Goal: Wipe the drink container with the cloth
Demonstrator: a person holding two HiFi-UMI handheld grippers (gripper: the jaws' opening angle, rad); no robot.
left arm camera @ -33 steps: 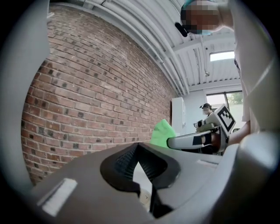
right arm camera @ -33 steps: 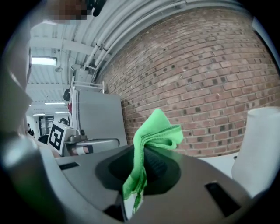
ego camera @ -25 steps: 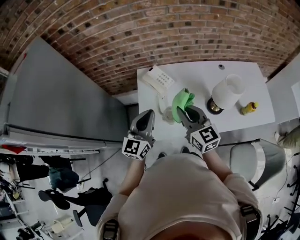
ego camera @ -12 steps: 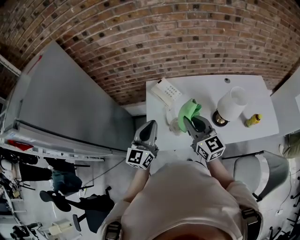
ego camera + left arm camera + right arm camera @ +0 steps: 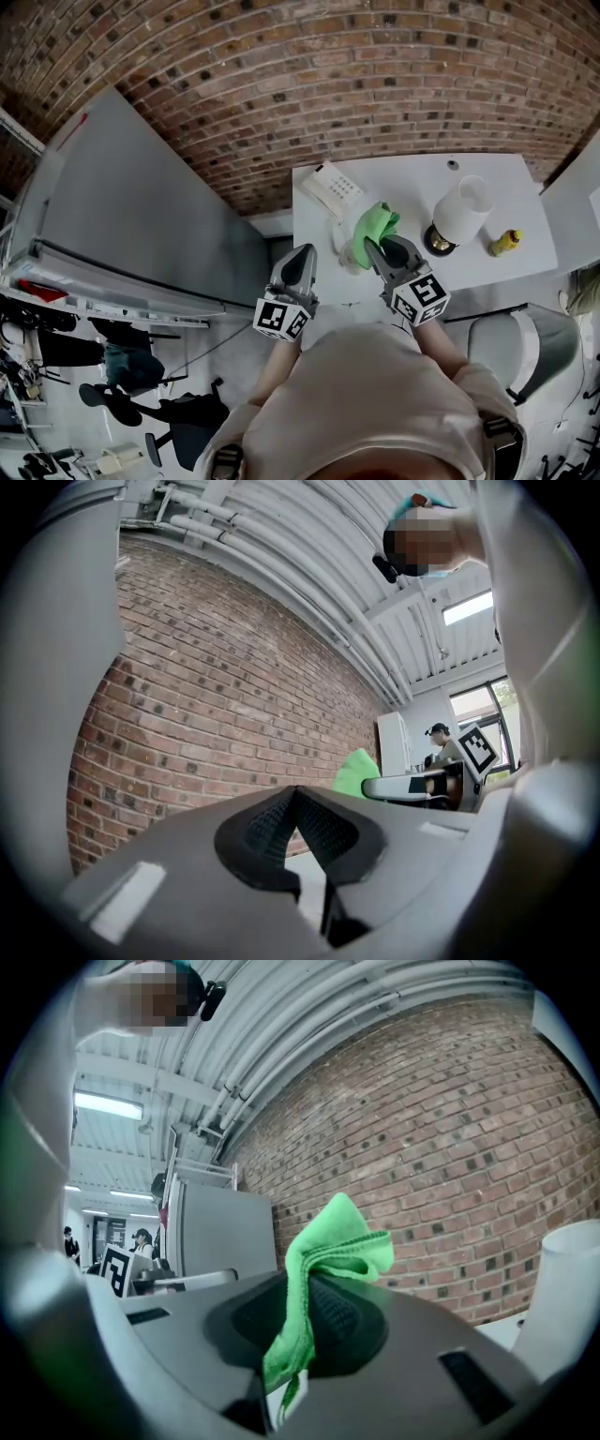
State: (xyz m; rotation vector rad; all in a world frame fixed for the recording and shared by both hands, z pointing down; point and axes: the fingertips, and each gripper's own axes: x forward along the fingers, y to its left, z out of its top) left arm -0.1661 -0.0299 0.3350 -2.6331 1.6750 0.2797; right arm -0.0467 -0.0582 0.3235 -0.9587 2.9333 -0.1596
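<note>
Currently cloth (image 5: 330, 1246) clamped between right gripper (image 5: 375, 246) jaws, bunched above tips.

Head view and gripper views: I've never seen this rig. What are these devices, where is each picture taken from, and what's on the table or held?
There is no robot: a person holds a two-jaw gripper in each hand. The head view looks down from a camera on the person's head; each gripper view looks along that gripper's own jaws. The left gripper is shut and empty. The right gripper is shut on a green cloth. On the white table are a tall white container, a white keypad phone and a small yellow object.
</note>
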